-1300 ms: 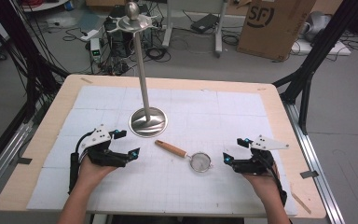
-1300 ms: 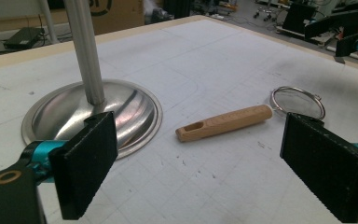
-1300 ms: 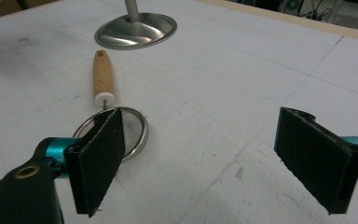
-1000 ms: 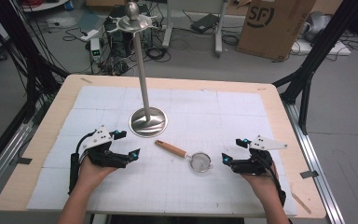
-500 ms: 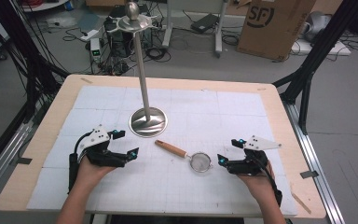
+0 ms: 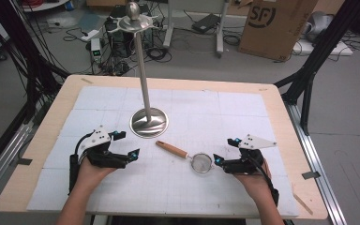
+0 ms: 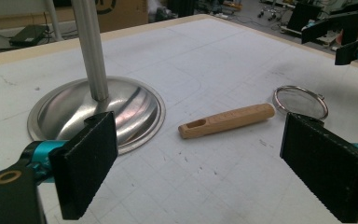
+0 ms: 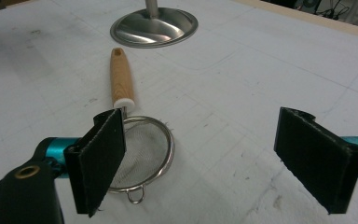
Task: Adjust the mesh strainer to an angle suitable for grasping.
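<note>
While both pairs of ribbed black jaws stand wide apart, the small round wire-mesh strainer with a smooth wooden handle [image 6: 190, 158] lies flat on the white gridded mat [image 6: 243, 112], near the polished domed steel base of the tall pole stand [image 6: 148, 123]. The right gripper [image 6: 219, 162] sits just beside its mesh bowl; the left gripper [image 6: 132, 154] rests farther off

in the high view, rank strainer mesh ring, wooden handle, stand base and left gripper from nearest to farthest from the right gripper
1. Strainer mesh ring, just left of the right gripper.
2. Wooden handle, farther left.
3. Stand base, up-left.
4. Left gripper, across the mat.
</note>
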Tool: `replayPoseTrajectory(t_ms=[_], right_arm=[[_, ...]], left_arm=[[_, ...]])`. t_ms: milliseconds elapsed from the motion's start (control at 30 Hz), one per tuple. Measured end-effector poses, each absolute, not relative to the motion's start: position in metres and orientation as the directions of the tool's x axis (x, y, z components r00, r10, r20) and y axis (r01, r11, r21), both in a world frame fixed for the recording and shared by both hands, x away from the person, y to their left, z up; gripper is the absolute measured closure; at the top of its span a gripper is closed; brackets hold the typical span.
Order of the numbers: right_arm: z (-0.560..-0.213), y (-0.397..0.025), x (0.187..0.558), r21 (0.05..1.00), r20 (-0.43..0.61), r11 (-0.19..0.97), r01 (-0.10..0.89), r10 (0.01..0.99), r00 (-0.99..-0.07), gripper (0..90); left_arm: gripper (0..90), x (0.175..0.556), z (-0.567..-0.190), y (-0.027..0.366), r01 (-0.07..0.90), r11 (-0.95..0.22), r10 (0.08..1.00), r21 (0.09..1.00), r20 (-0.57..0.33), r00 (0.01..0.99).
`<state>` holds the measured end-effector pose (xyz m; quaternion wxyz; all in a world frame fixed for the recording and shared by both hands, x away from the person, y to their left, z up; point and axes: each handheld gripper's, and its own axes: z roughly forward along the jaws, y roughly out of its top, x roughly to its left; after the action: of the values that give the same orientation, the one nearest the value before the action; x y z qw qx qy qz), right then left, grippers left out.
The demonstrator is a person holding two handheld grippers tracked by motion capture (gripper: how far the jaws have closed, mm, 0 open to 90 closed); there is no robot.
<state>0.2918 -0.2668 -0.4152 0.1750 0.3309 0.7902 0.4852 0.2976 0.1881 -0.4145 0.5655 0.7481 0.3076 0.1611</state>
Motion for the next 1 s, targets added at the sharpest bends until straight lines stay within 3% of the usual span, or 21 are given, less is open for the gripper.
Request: replayPoseTrajectory(t_ms=[1000], right_arm=[[-0.408, -0.221, 0.313, 0.856, 0.019, 0.382, 0.348, 0.650, -0.760, 15.7]], left_arm=[[11.8, 0.296, -0.414, 0.187, 0.291, -0.175, 0.644, 0.941, -0.114, 0.757]])
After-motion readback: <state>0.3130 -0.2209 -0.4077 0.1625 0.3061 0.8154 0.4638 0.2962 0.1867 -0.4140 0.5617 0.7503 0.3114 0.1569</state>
